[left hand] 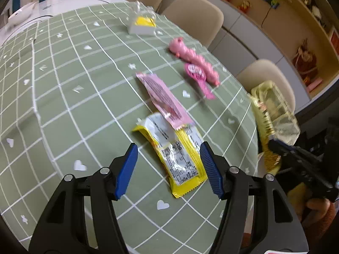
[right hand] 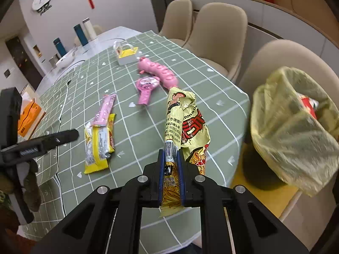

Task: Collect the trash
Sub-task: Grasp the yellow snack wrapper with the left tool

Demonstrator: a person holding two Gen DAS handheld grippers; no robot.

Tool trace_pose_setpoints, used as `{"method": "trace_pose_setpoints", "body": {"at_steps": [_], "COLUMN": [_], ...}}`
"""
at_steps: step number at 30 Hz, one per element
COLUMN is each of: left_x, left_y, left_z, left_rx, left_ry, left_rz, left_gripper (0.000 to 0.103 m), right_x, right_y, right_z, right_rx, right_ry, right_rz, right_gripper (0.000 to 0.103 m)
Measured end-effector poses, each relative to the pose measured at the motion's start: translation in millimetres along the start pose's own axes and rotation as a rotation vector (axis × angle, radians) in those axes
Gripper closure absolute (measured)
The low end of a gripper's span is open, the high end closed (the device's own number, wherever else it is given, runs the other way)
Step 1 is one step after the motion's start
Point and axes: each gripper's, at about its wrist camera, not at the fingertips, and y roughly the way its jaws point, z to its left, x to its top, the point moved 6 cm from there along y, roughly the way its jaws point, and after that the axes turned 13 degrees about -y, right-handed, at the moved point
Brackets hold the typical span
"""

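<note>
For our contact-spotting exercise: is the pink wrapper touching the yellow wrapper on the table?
Touching. In the left wrist view the pink wrapper has its near end lying over the top of the yellow wrapper; the right wrist view shows the same overlap.

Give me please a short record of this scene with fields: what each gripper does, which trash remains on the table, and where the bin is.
left gripper: open, above the yellow wrapper
right gripper: shut on the noodle wrapper
trash on table: yellow wrapper, pink wrapper overlapping its far end
other items: pink toy, pink brush
trash bag: open, off the table's right edge
tablecloth: green, white grid
</note>
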Motion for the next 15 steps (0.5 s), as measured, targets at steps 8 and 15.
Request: {"method": "trace_pose_setpoints", "body": {"at_steps": [8,15], "left_x": [-0.7,-0.3], "left_y": [36.3,43.4], "left_z": [-22.1,-19.4], "left_rx": [0.087,0.124], "left_ry": [0.006,0.037], "left_rz": [-0.022,0.008], "left_gripper": [0.045,0.060], "right_x": [-18.3,-25.2], "right_y": [-6.3,-25.5], "right_z": [-6.5,-14.7], "right_rx": [-0.007,-0.027], "right_ry": [0.030,0.051], "right_rz": [0.002,-0.032], "right_gripper": [0.090,0.090]}}
